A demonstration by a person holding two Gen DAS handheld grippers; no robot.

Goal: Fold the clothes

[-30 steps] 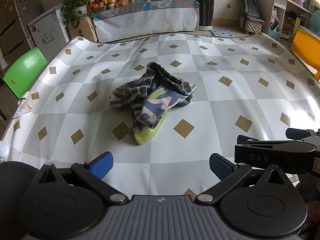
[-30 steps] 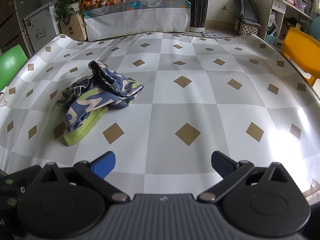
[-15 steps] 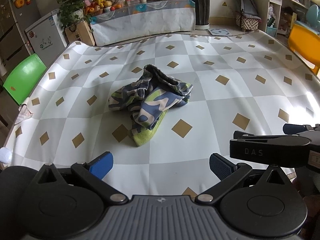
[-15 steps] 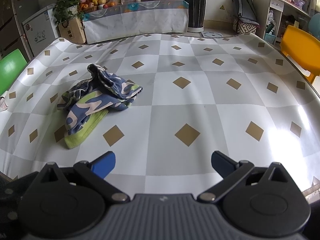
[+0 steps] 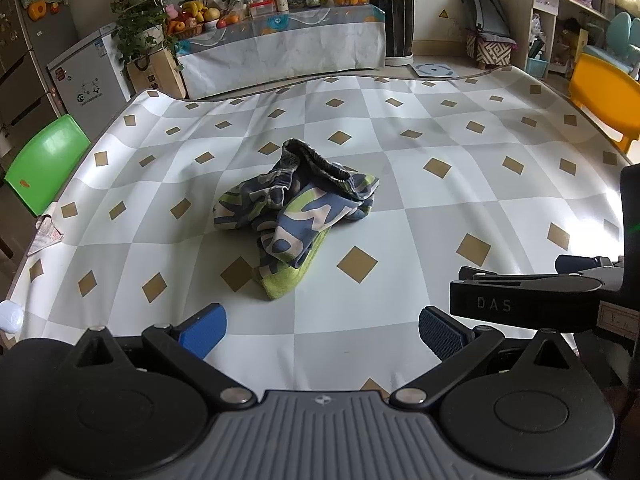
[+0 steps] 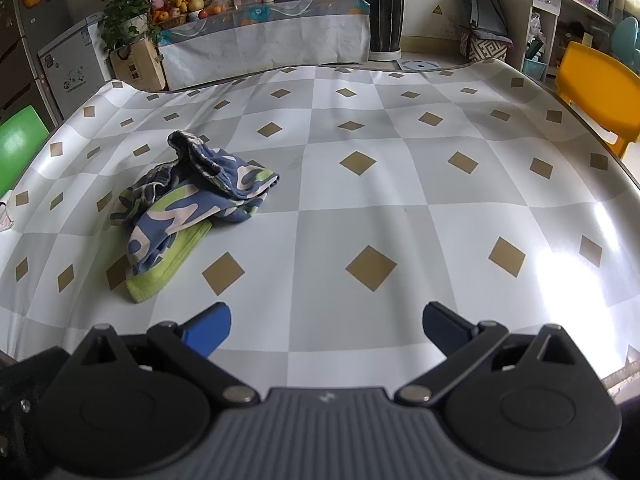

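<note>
A crumpled pair of camouflage shorts [image 5: 296, 208] in blue, grey and lime with a lime-green hem lies bunched on the checkered tablecloth [image 5: 440, 208]. In the right wrist view the shorts [image 6: 192, 204] sit left of centre. My left gripper [image 5: 320, 330] hovers open near the table's front edge, short of the garment, with nothing between its blue pads. My right gripper [image 6: 326, 328] is open too, to the right of the shorts and apart from them. Its black body [image 5: 532, 300] shows at the right of the left wrist view.
A green chair [image 5: 44, 164] stands at the table's left, a yellow chair [image 5: 604, 96] at the right. Beyond the far edge are a covered sideboard [image 5: 280, 48] with fruit and jars, potted plants, a small fridge [image 5: 88, 80] and shelves.
Both grippers have drawn back slightly and risen, so the shorts look a little farther away. The garment itself lies unchanged and both grippers stay open.
</note>
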